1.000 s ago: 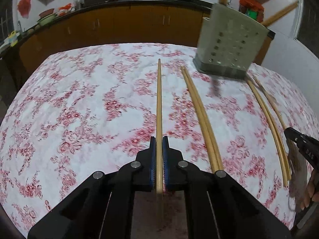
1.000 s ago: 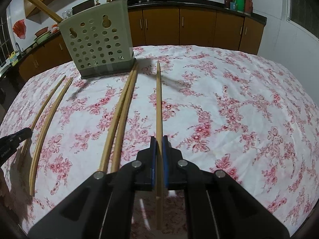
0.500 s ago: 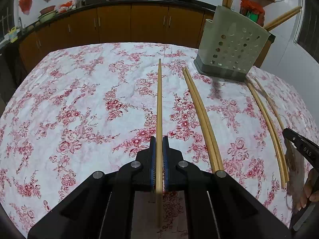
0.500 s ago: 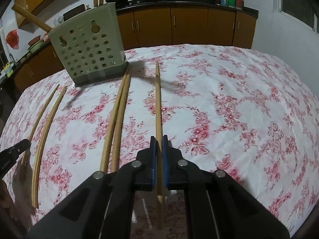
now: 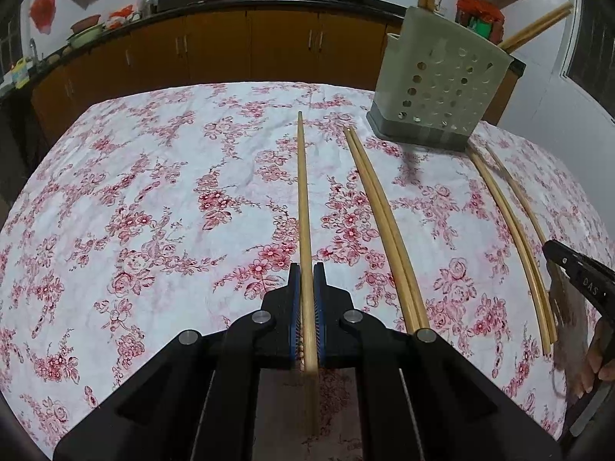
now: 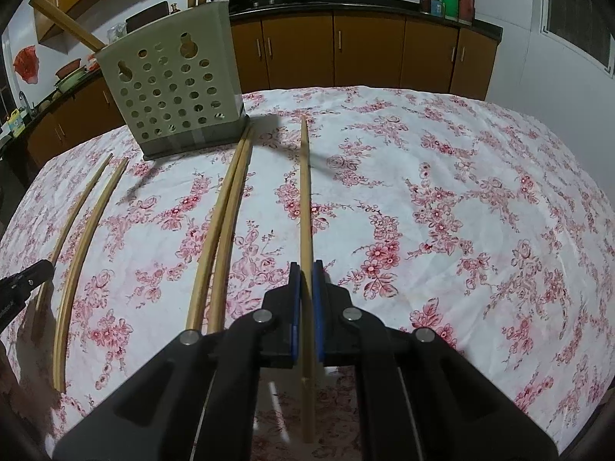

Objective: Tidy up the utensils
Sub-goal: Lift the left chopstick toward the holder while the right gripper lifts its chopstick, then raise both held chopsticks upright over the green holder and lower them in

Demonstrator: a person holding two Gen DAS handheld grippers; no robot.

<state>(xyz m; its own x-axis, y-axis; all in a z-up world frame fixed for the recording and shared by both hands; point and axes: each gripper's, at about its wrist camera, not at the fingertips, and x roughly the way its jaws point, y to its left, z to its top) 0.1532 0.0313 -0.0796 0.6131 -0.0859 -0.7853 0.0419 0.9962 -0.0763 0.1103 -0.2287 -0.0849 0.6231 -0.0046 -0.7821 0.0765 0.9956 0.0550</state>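
My left gripper [image 5: 306, 269] is shut on a long wooden chopstick [image 5: 302, 192] that points forward over the floral tablecloth. My right gripper [image 6: 305, 267] is shut on another wooden chopstick [image 6: 305, 192], also pointing forward. A pale green perforated utensil holder [image 5: 438, 88] stands at the far right in the left wrist view and at the far left in the right wrist view [image 6: 173, 88], with several chopsticks sticking out of it. A pair of chopsticks [image 5: 384, 223] lies on the cloth between the grippers, also in the right wrist view [image 6: 223, 226]. Another pair [image 5: 511, 226] lies further right.
The table has a white cloth with red flowers [image 5: 153, 211]. Brown kitchen cabinets [image 5: 230, 46] with pans and jars on the counter run behind the table. The other gripper's tip shows at each view's edge, on the right of the left wrist view [image 5: 576, 272] and on the left of the right wrist view [image 6: 23, 280].
Both grippers have risen and tilted a little, each still holding its chopstick. The holder sits slightly lower and nearer in the right wrist view.
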